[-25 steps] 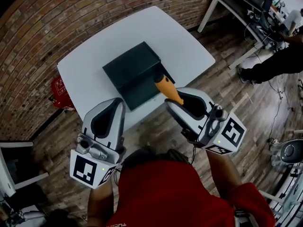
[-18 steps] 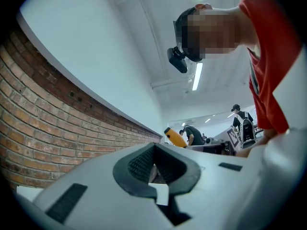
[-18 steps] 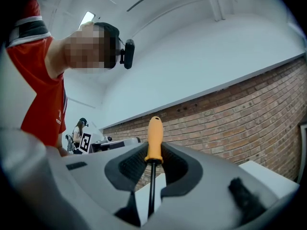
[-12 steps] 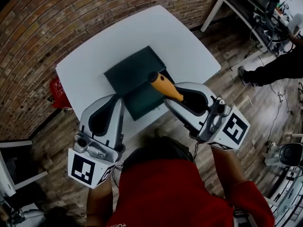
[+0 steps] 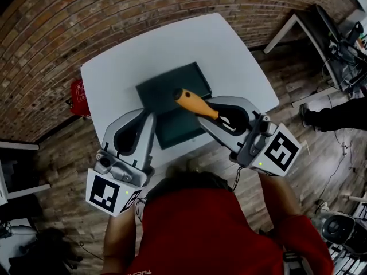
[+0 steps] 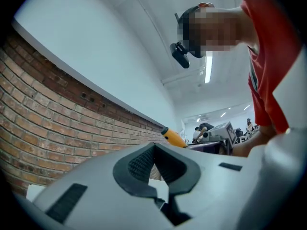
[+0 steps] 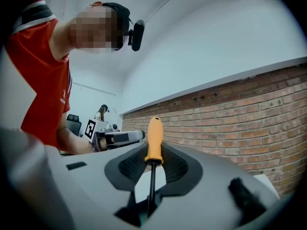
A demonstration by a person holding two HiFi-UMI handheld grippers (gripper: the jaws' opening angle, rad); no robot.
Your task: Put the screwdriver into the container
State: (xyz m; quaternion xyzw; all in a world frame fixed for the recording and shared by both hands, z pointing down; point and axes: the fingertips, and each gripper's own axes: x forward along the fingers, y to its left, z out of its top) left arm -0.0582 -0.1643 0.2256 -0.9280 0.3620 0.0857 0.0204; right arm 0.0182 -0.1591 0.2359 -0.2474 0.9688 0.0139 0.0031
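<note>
Brick wall [image 5: 69,22] fills the upper left of the head view, with a white table [image 5: 229,44] against it. Dark container [image 5: 166,87] sits open at mid-table. Right claw [image 5: 205,117] is clamped on the screwdriver [image 5: 195,105] shaft, its orange handle poking out past the tips and over the container at frame centre. Left claw [image 5: 149,117] has its jaws together with nothing between them, at the table's near edge, lower left of the container.

Brick wall [image 5: 114,16] just behind table [image 5: 137,53]; container [image 5: 160,96] approach open nearside.
</note>
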